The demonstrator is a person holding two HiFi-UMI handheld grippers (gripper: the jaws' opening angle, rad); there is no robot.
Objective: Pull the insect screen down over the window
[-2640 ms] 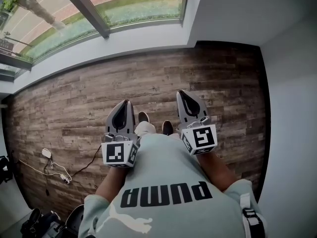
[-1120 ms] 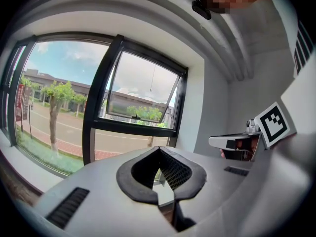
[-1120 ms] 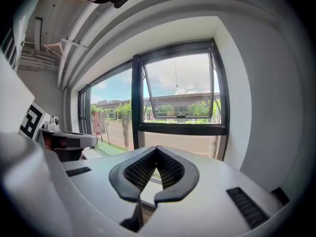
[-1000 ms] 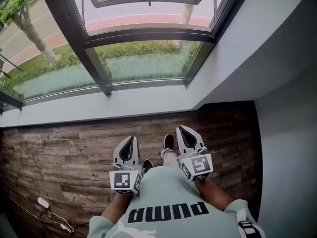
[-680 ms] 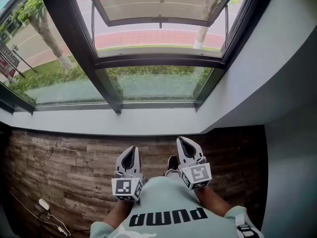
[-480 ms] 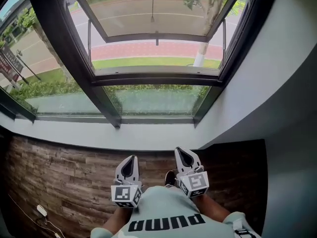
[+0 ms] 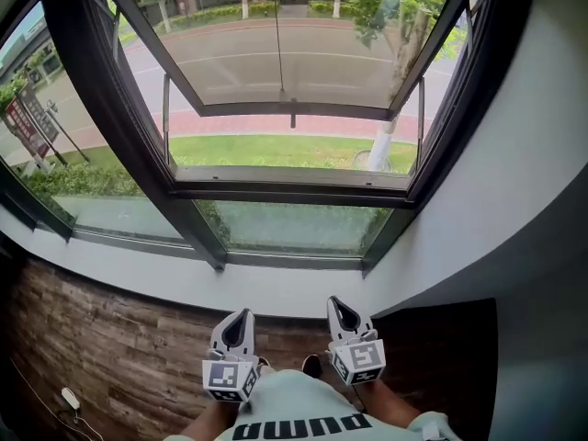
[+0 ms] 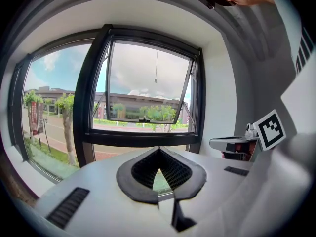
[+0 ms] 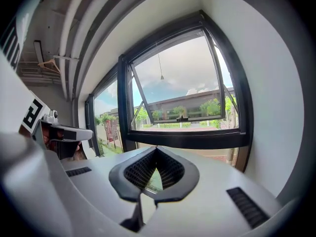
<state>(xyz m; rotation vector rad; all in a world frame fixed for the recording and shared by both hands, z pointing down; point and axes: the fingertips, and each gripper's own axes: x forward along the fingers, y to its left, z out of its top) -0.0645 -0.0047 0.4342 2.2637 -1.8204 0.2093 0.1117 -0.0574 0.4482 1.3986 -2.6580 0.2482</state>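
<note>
The window (image 7: 285, 193) has a dark frame, and its upper sash (image 7: 294, 110) is pushed open outward. A thin pull cord (image 7: 292, 116) with a small end piece hangs in the middle of the opening; no insect screen shows. The cord (image 8: 155, 78) hangs high above both jaws in the left gripper view, and likewise the cord (image 9: 161, 75) in the right gripper view. My left gripper (image 7: 243, 316) and right gripper (image 7: 336, 303) are held low by my torso, well short of the window. Both are shut with nothing between the pads, as the left gripper (image 8: 159, 150) and right gripper (image 9: 156, 149) show.
A white sill (image 7: 276, 288) runs under the window, with wooden floor (image 7: 110, 338) below it. A white wall (image 7: 524, 200) closes the right side. A cable with a plug (image 7: 69, 398) lies on the floor at the lower left.
The head view has tipped up from the floor to the window, so the open sash and cord now show. Both grippers stay shut by the torso, nearer the sill.
</note>
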